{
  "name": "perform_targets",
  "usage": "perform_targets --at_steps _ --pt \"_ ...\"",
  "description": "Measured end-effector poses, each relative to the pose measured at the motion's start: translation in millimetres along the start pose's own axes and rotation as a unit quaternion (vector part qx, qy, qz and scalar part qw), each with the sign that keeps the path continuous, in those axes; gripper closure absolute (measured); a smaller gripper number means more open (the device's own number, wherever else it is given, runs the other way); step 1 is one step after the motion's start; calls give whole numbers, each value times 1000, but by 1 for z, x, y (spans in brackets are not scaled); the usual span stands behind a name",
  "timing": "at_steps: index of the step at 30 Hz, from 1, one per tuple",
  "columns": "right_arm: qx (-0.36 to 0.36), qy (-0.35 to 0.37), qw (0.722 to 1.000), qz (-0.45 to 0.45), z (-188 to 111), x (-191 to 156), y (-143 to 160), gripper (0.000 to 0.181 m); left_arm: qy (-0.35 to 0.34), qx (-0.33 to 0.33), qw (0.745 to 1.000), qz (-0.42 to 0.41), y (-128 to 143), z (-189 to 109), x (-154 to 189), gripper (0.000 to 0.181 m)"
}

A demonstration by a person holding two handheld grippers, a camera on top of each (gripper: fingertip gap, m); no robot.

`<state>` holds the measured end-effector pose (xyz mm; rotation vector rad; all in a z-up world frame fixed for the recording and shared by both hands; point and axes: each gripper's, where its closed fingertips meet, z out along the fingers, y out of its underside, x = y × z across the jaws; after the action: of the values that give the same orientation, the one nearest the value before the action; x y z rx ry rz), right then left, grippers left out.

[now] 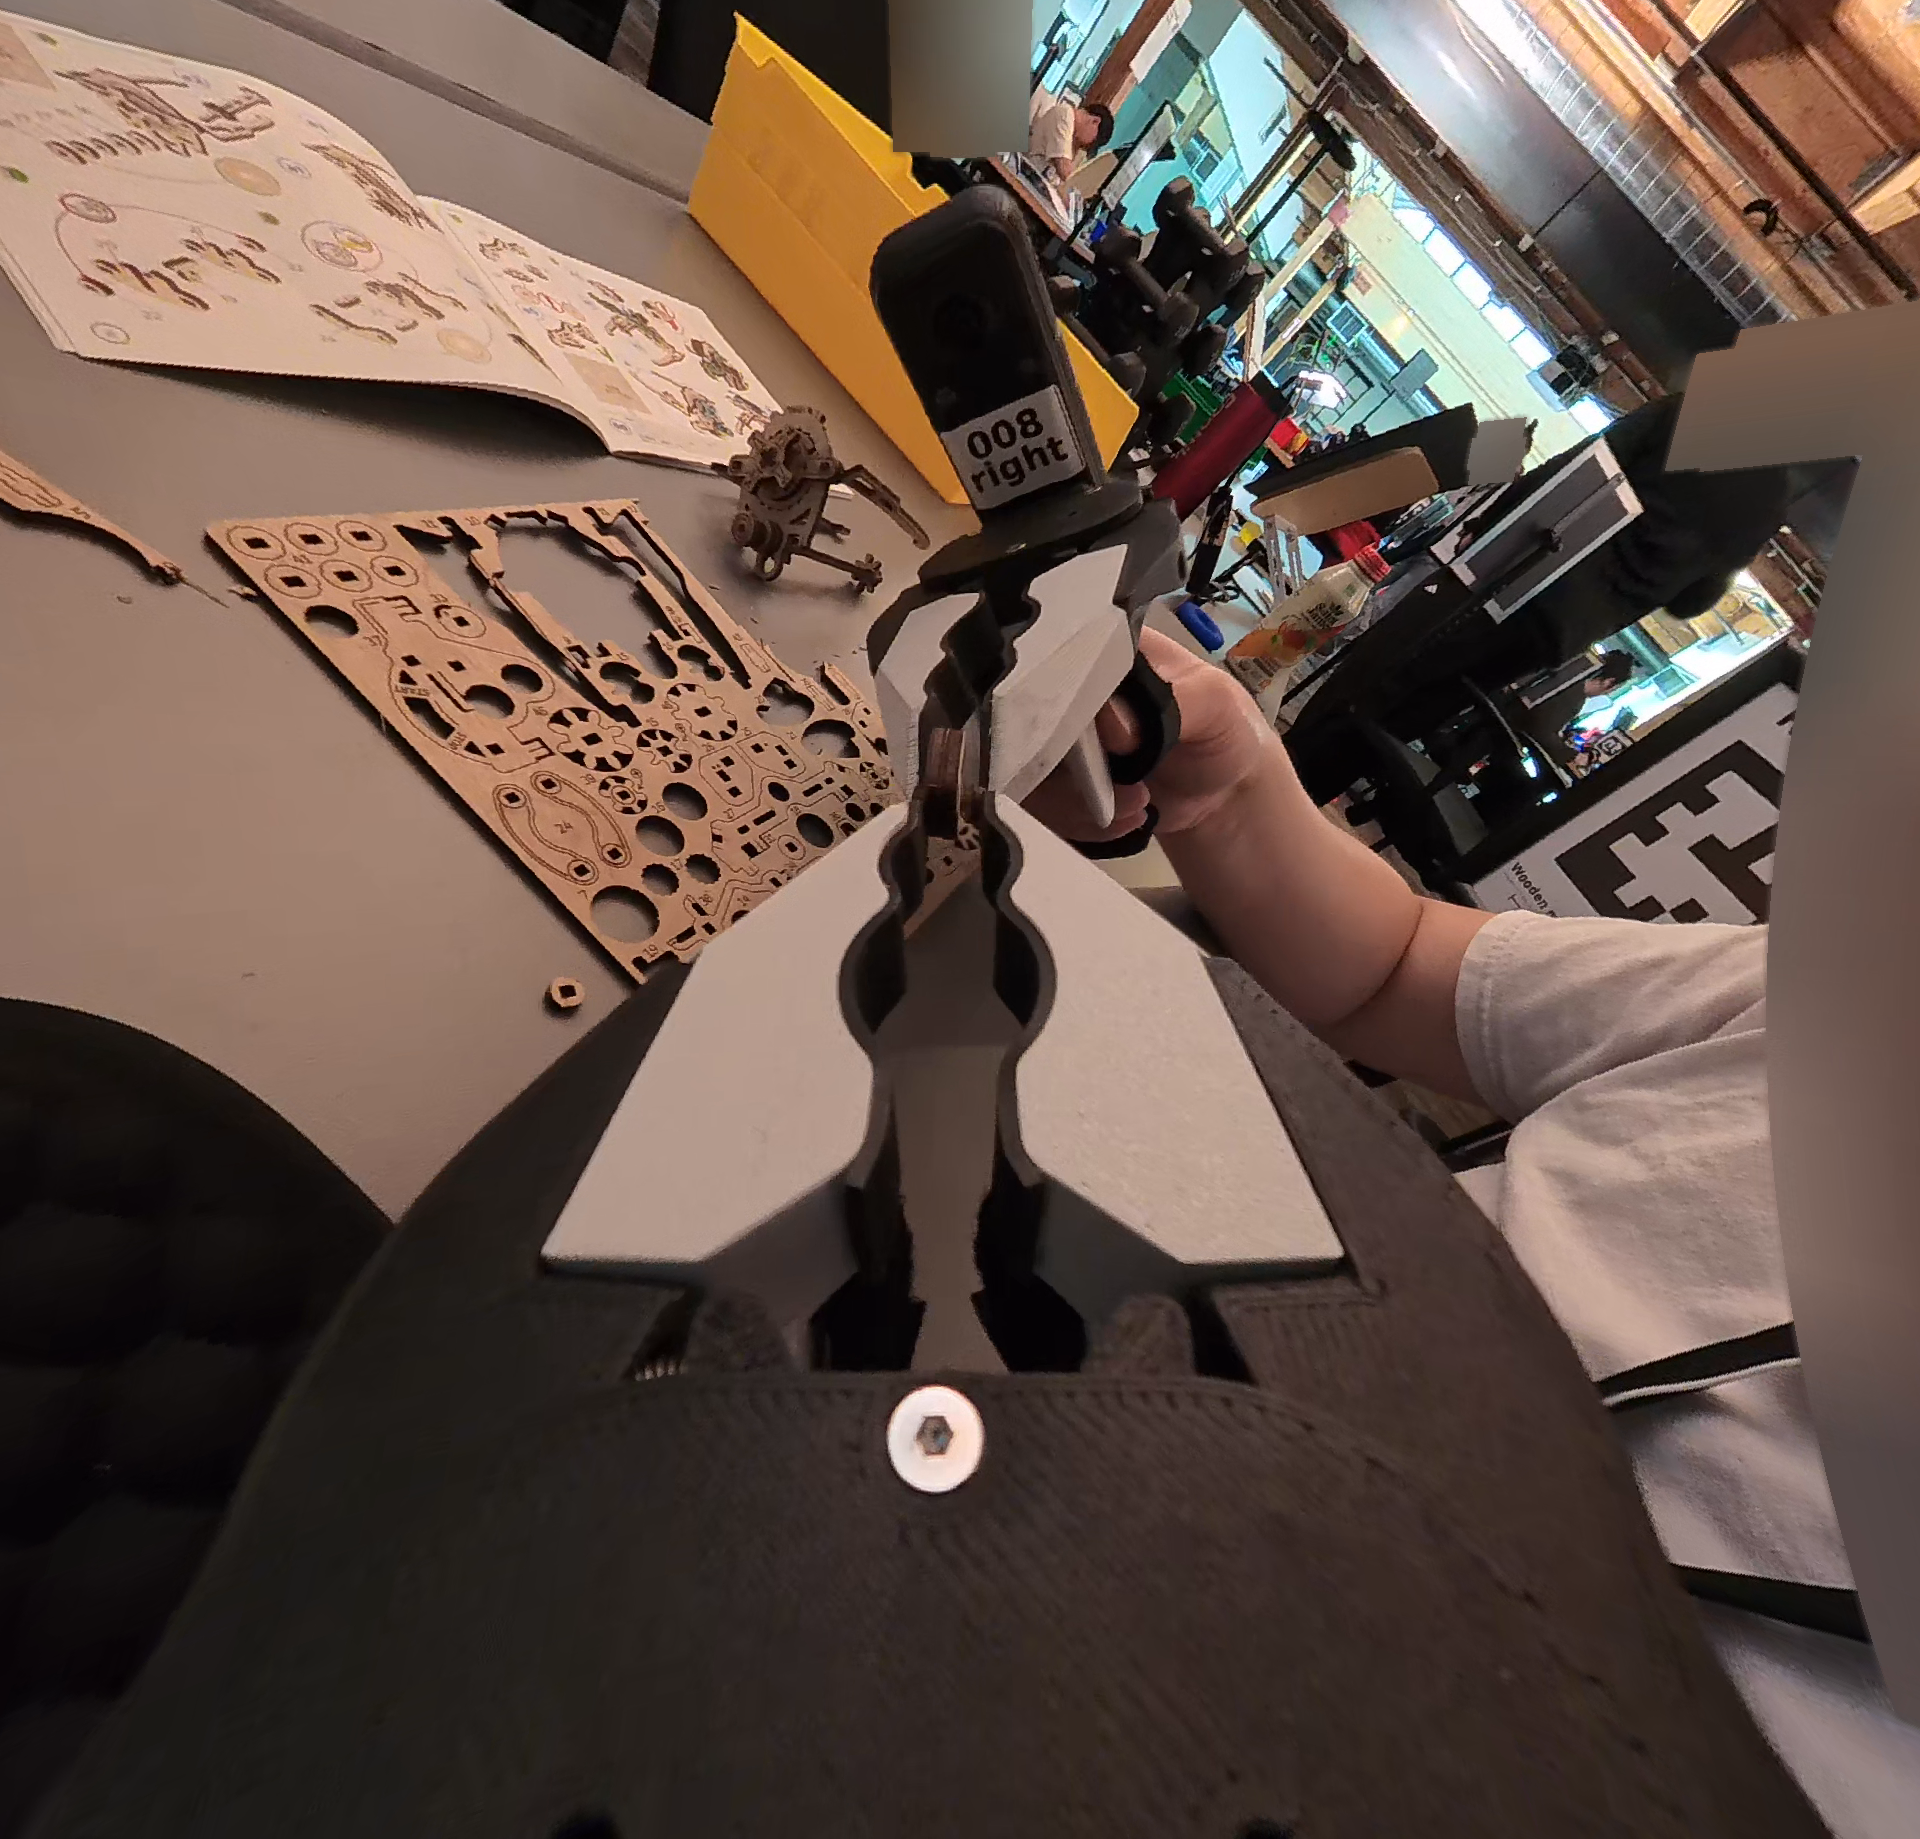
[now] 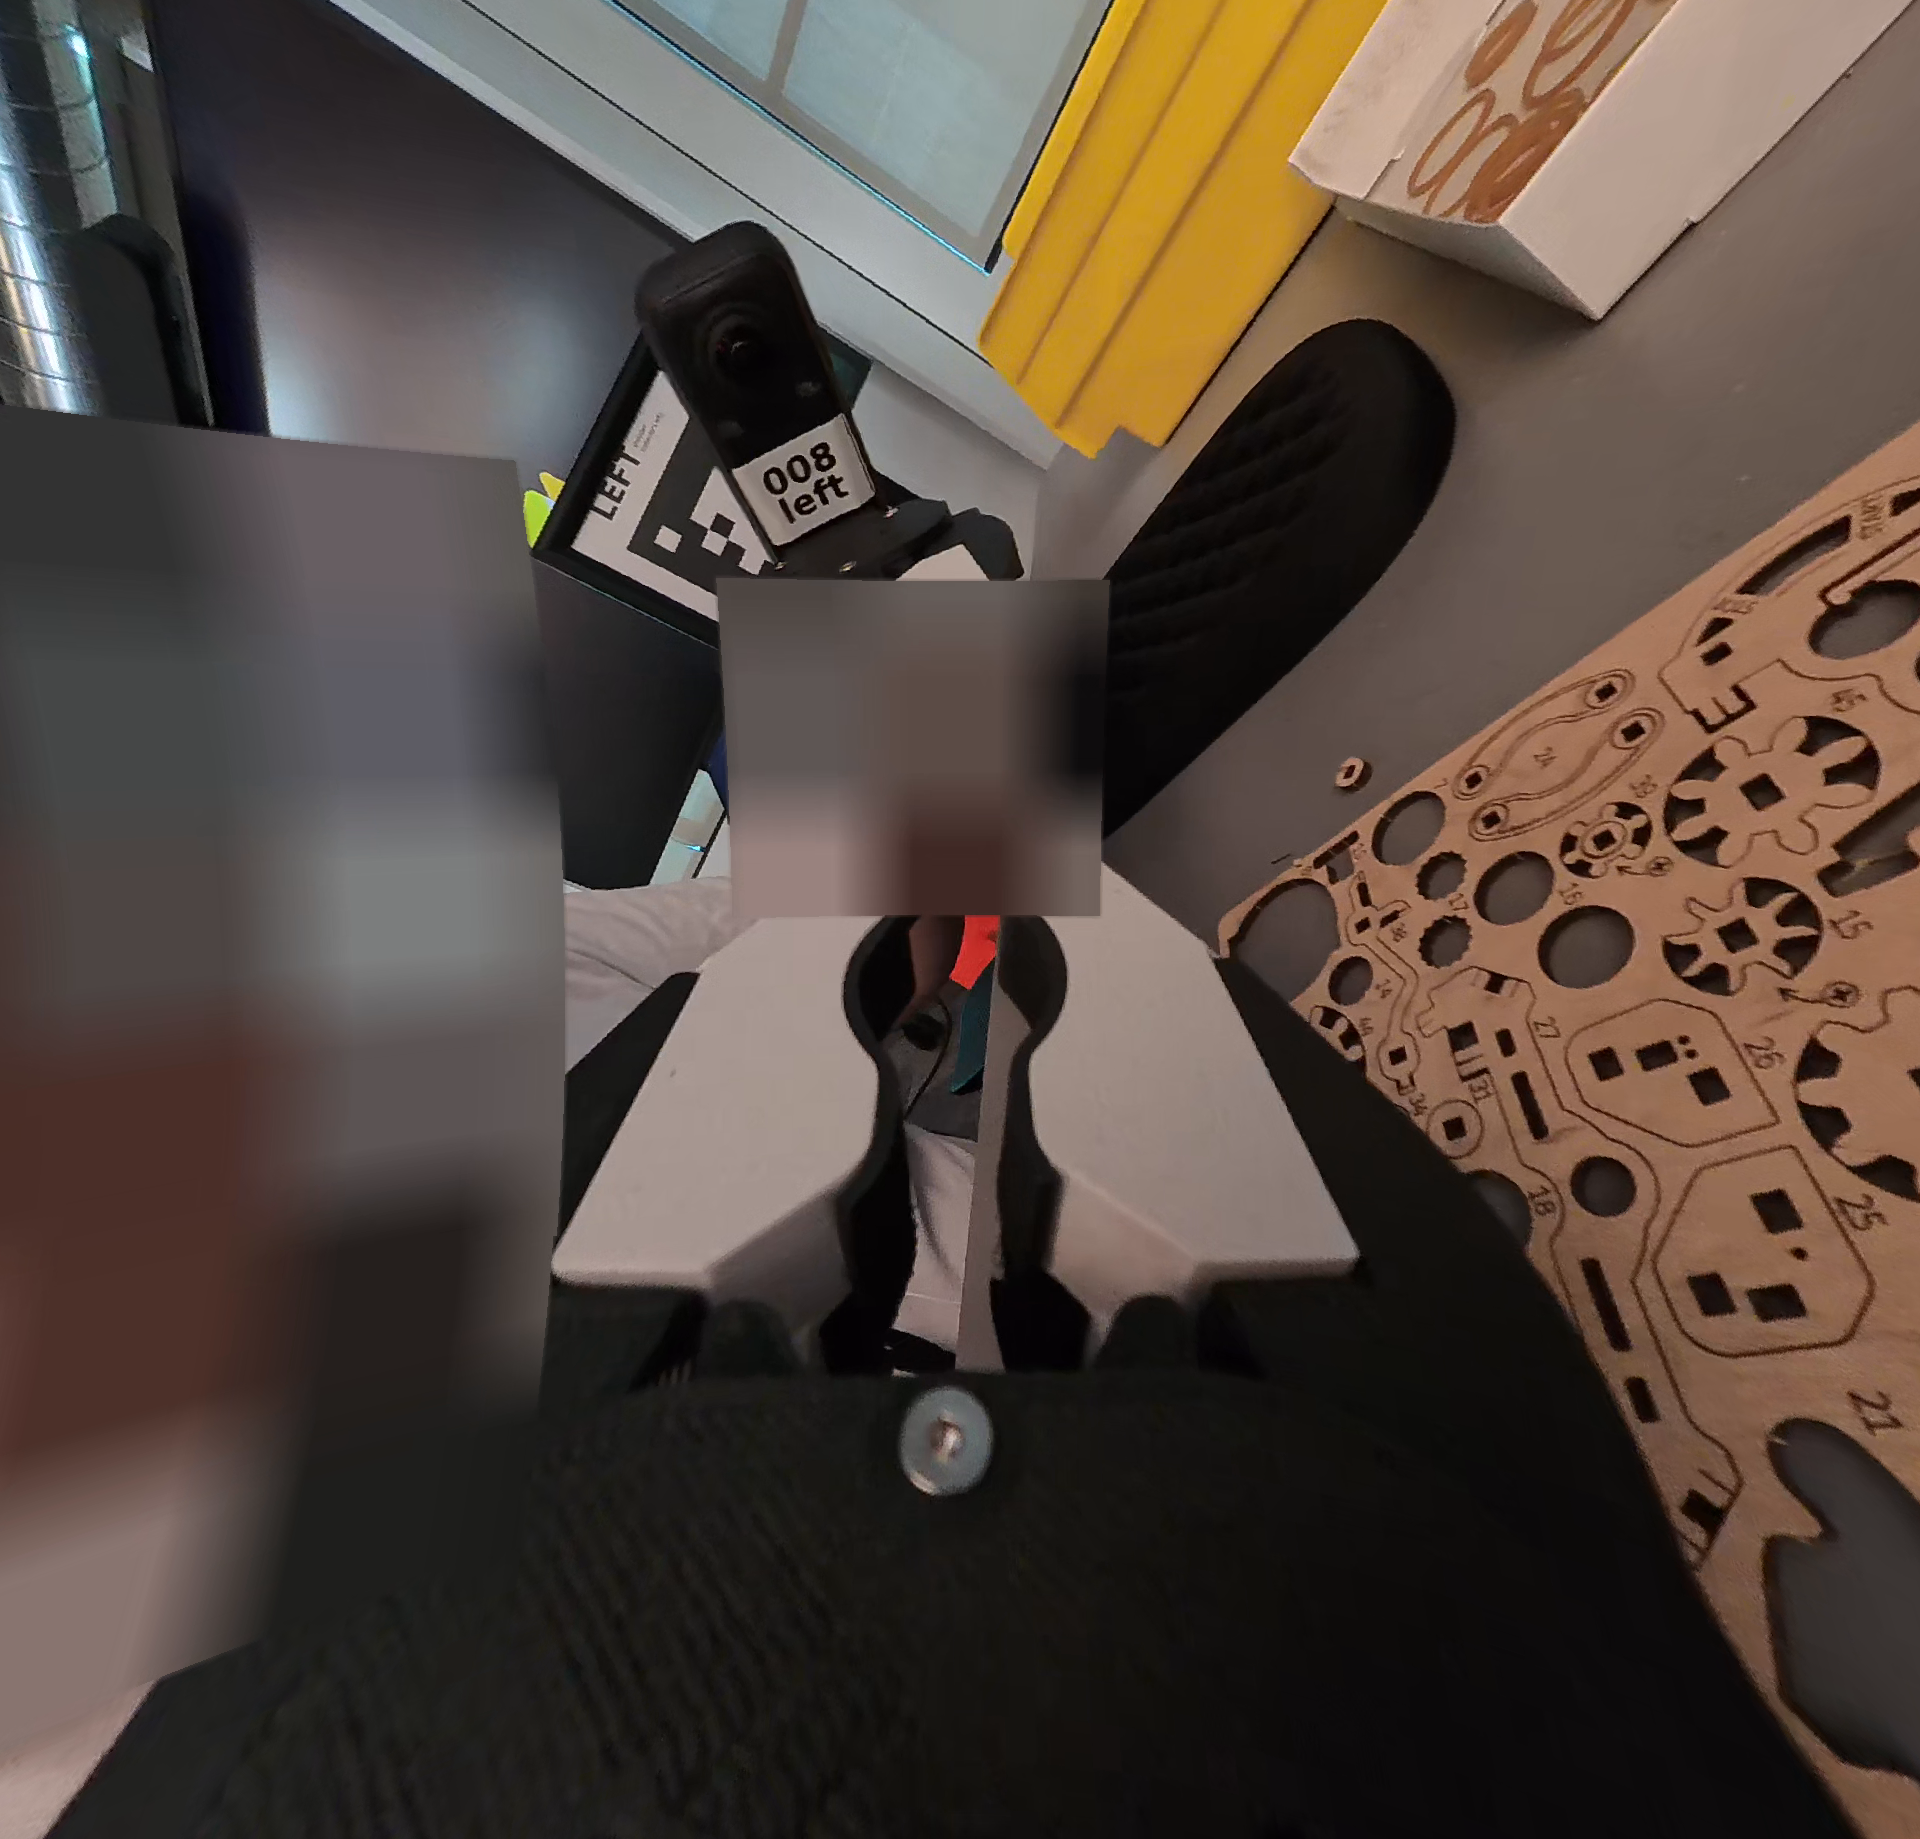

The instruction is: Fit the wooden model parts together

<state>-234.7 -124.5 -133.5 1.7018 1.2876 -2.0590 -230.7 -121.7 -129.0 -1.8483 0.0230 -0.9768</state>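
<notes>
In the left wrist view my left gripper (image 1: 948, 831) points up at my right gripper (image 1: 951, 750), tip to tip above the table. A small round wooden part (image 1: 943, 779) sits edge-on between the two sets of fingertips, and both grippers look shut on it. A laser-cut wooden sheet (image 1: 582, 709) with several punched-out holes lies flat below them, and also shows in the right wrist view (image 2: 1662, 1062). A partly built dark wooden model (image 1: 790, 501) stands behind the sheet. In the right wrist view my right gripper's fingers (image 2: 748, 1083) stand close together; a mosaic patch hides their tips.
An open instruction booklet (image 1: 312, 262) lies at the far left. A yellow bin (image 1: 821, 220) stands at the back, with a white box (image 2: 1558, 106) beside it. A tiny loose wooden ring (image 1: 564, 991) lies near the sheet. A black chair back (image 1: 125, 1218) is at the table's edge. The tips of both grippers are at nearly the same place. Left tips and right tips are each some 20 cm from the partly built dark wooden model (image 1: 790, 501).
</notes>
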Motion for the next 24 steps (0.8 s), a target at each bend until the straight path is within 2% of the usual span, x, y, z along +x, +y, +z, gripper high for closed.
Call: perform_targets --at_steps 8,24 --pt "2 -7 1000 -11 -1 -4 -1 173 21 9 1000 -15 -2 0 3 173" --pt "7 -13 1000 -18 -1 -7 -2 174 14 20 1000 8 -2 0 5 174"
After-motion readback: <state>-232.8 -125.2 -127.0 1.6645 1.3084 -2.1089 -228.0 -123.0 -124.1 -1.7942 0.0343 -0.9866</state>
